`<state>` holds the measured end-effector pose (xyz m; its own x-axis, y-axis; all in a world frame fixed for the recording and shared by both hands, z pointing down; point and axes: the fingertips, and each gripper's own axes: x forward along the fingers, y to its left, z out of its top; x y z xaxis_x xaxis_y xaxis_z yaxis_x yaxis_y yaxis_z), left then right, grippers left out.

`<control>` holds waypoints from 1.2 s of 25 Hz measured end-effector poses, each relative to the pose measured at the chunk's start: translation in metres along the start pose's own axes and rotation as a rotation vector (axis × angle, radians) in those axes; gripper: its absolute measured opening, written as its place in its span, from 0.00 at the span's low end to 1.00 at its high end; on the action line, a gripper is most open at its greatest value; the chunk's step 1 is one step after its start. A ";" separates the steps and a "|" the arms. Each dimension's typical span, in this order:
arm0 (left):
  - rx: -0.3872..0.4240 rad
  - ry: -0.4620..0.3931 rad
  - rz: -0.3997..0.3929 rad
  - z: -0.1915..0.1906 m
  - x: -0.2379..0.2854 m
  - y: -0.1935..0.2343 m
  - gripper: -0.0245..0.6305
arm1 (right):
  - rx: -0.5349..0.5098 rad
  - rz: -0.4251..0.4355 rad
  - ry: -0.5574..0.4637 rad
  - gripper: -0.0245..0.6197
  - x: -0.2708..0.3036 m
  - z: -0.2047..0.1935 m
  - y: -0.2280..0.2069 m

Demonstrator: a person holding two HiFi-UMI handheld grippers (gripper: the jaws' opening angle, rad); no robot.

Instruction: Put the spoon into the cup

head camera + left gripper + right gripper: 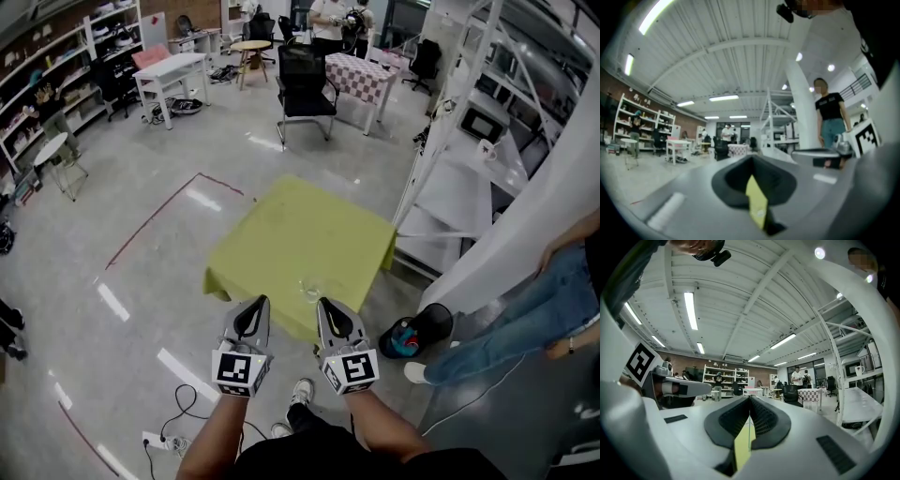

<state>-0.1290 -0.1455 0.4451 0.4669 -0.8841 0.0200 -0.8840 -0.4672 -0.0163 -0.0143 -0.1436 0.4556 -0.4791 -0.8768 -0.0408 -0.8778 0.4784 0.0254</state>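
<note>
Clear cup (pixel 309 290) stands near the yellow-green table's (pixel 281 234) front edge.

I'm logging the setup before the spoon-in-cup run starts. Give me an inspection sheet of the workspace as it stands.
Surface: table under a yellow-green cloth.
Job's things: clear cup near the table's near edge; spoon not made out.
Clutter: nothing seen on the table; dark bag on the floor beside it.
Grippers: left hand-held gripper and right hand-held gripper both shut, empty.
Cables: power strip and black cord on the floor.
Surroundings: black chair, white racks, a bystander's legs.
</note>
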 end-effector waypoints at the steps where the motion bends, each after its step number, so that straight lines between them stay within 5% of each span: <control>1: 0.000 0.006 0.001 -0.002 0.005 0.003 0.05 | 0.001 -0.005 -0.001 0.05 0.005 0.000 -0.006; 19: 0.063 0.065 -0.083 -0.002 0.109 0.010 0.05 | 0.063 -0.066 0.001 0.05 0.066 -0.006 -0.098; 30: 0.056 0.097 -0.224 -0.018 0.160 0.005 0.05 | 0.064 -0.173 0.030 0.05 0.082 -0.017 -0.137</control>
<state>-0.0587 -0.2891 0.4664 0.6440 -0.7548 0.1247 -0.7550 -0.6534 -0.0557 0.0665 -0.2816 0.4656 -0.3217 -0.9468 -0.0088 -0.9458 0.3218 -0.0430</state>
